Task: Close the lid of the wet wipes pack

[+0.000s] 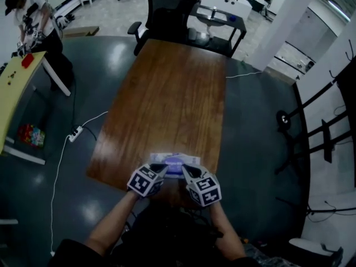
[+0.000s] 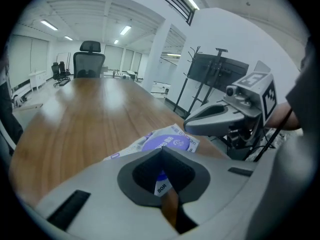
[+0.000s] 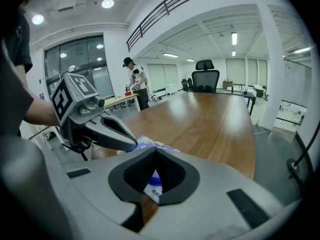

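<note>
The wet wipes pack (image 1: 172,159) lies flat near the front edge of the wooden table (image 1: 172,99); it is white with a round purple lid (image 2: 167,142) that looks flat on its top. My left gripper (image 1: 164,171) is shut, its tips just over the pack's near left side. My right gripper (image 1: 184,170) is also shut, over the pack's near right side. In the left gripper view the closed jaws (image 2: 161,150) point at the pack, with the right gripper (image 2: 220,118) hovering beside it. In the right gripper view the pack (image 3: 148,145) shows past the closed jaws (image 3: 156,151), below the left gripper (image 3: 102,130).
A black office chair (image 1: 167,14) stands at the table's far end. A person (image 1: 34,26) works at a yellow table (image 1: 14,88) far left. A power strip with a white cable (image 1: 75,133) lies on the floor left; black stands (image 1: 317,132) are at the right.
</note>
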{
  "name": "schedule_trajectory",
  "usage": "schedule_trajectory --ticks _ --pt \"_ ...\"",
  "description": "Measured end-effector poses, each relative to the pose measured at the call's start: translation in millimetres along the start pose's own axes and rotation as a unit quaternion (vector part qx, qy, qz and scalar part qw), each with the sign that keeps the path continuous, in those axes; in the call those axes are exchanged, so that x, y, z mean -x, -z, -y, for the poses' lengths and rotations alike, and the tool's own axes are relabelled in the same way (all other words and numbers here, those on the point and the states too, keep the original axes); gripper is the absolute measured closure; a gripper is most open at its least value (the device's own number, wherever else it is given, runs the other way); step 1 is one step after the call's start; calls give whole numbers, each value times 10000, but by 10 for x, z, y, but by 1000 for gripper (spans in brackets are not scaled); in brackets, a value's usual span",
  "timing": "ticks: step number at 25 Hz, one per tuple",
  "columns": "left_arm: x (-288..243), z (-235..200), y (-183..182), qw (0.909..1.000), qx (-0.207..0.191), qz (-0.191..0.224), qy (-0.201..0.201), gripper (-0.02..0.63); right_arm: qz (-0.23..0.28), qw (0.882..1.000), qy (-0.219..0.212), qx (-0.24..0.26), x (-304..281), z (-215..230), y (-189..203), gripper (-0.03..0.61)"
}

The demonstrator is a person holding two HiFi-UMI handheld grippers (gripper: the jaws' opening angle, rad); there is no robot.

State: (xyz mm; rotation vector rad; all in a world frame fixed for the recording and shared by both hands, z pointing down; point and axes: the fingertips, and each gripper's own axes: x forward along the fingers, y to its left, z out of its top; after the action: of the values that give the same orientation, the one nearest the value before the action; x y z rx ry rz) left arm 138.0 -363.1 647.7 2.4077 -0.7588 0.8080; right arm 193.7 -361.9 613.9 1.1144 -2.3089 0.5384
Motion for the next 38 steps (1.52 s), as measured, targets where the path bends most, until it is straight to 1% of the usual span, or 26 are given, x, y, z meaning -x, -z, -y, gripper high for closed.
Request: schedule_trajectory --ticks 6,10,12,15,17,20,22,24,25,26,28,31,34,36,38 --pt "-94 8 197 9996 95 -199 -186 612 -482 9987 -169 22 -161 -83 347 566" --pt "-126 -26 252 9988 140 -323 -332 612 -765 9969 -175 40 -270 -84 473 566" --pt "-140 -19 284 9982 187 -430 -363 614 -835 9963 -201 -47 -303 -72 514 566" --pt "-144 28 197 9987 150 -354 -330 614 -929 9950 -274 -246 -312 -61 542 566" --pt "-155 21 203 9988 130 -340 -342 614 -1049 9931 -344 -384 -310 -67 537 566" --pt "-178 -51 275 9985 209 -310 -407 614 -1043 9920 -496 -513 -350 -70 520 566" --pt "-176 -61 258 9987 236 -259 -371 614 -962 9921 -567 -567 -368 -77 518 566" --pt "-157 -18 175 9991 159 -187 -332 614 -908 9932 -555 -475 -355 -71 525 566" --pt "-140 -19 165 9990 128 -181 -381 614 -878 9941 -505 -390 -339 -58 517 566" --pt "-111 -34 155 9988 108 -148 -457 614 -803 9953 -442 -318 -318 -39 482 566" --pt "-5 -56 39 9984 73 107 -557 614 -480 9977 -367 -309 -252 -8 330 567" --pt "211 -2 -273 9960 -159 630 -614 614 324 9978 -365 -453 -29 -9 -10 568" --pt "486 143 -649 9893 -407 1230 -675 614 1208 9914 -209 -465 294 -22 -360 568" --pt "678 241 -863 9836 -470 1613 -656 614 1569 9868 -89 -390 481 -77 -544 568" --pt "869 320 -1031 9781 -563 1909 -605 614 1808 9829 -16 -340 649 -179 -701 568"
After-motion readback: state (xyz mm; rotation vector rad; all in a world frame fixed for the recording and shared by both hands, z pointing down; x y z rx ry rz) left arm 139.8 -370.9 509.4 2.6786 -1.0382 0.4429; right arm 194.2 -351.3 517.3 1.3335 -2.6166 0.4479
